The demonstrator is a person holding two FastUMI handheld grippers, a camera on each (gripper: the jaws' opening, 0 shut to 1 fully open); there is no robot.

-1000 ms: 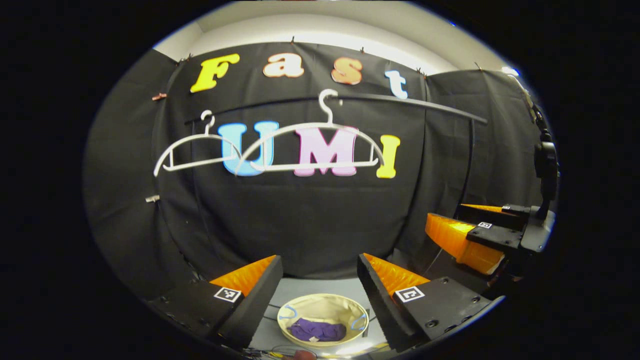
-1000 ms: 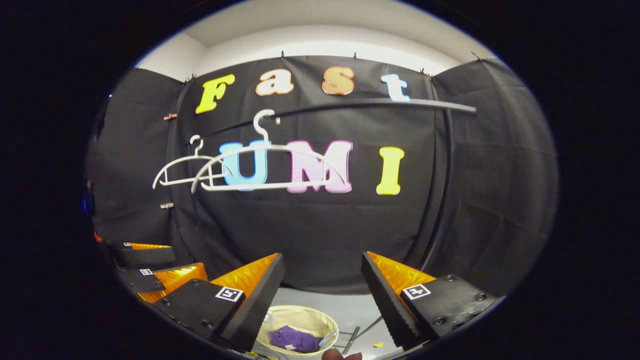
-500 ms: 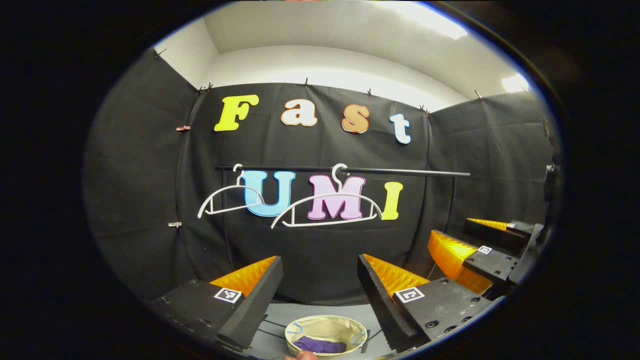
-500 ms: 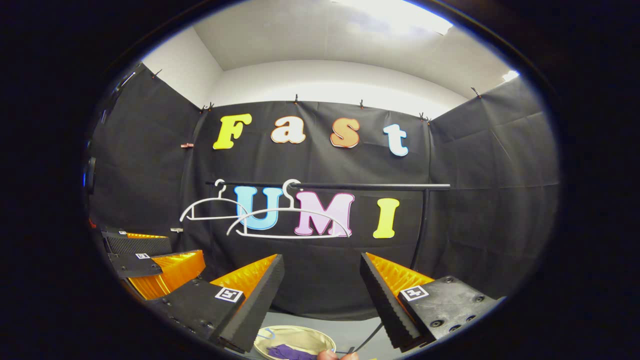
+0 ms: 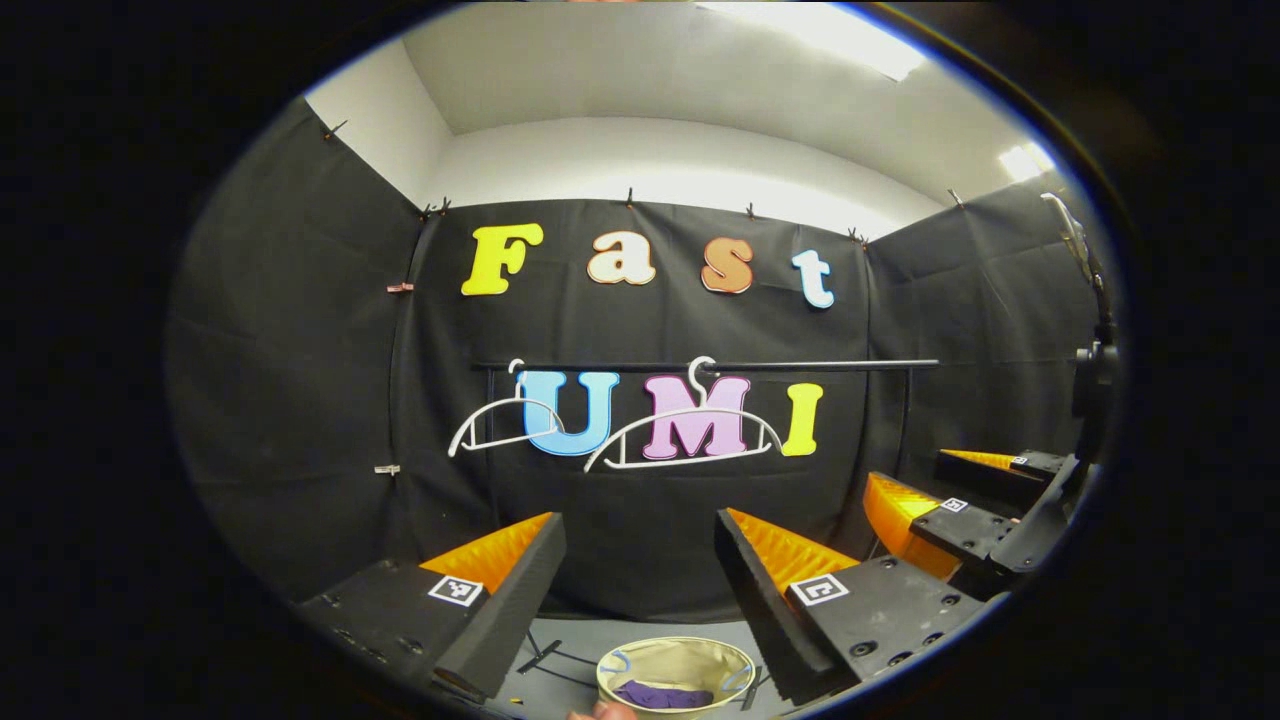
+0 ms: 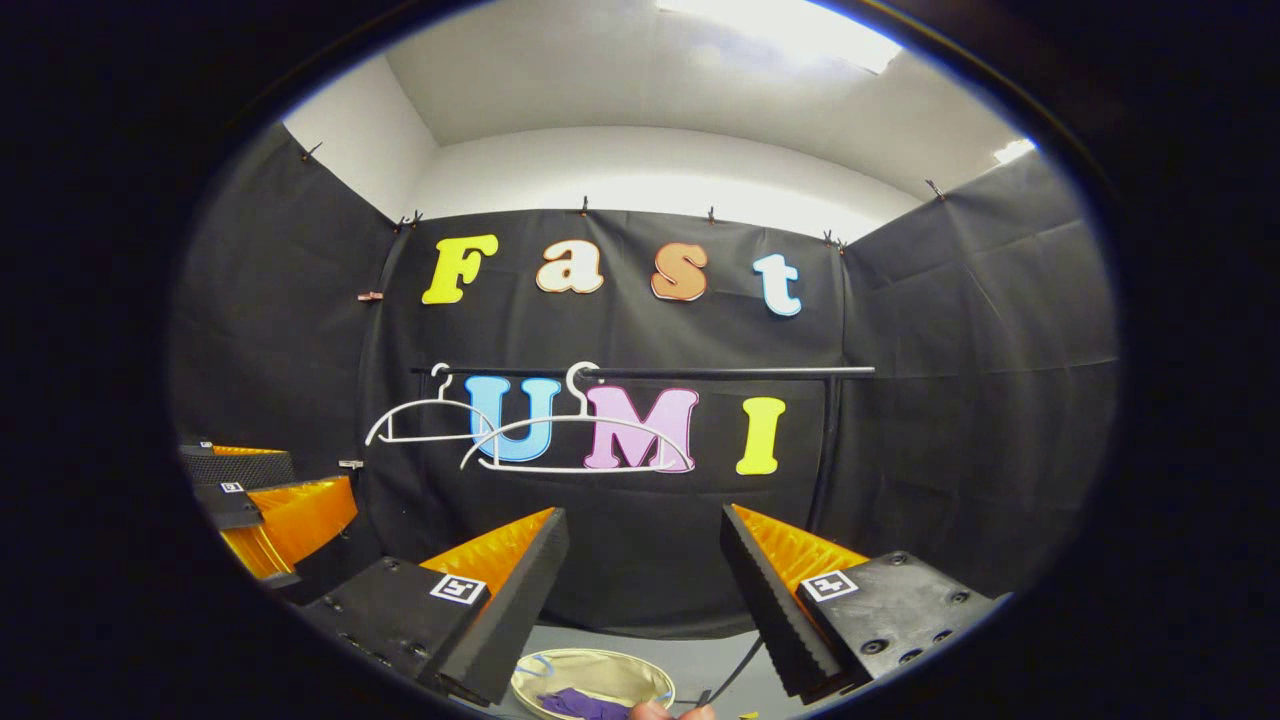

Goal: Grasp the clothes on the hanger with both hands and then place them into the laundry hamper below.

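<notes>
hangers (image 5: 683,440) white | hamper (image 5: 680,662) cream | clothes (image 5: 660,694) purple | gripper pads (image 5: 790,552) orange, ridged

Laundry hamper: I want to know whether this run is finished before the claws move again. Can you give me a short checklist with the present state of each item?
1. Purple garment inside the laundry hamper: ok.
2. Both white hangers on the rail bare of clothes: ok.
3. Left claw open and holding nothing: ok.
4. Right claw open and holding nothing: ok.
5. Whole garment inside the hamper rim, none hanging over: cannot tell, the hamper is cut off at the lower edge of both views.
</notes>
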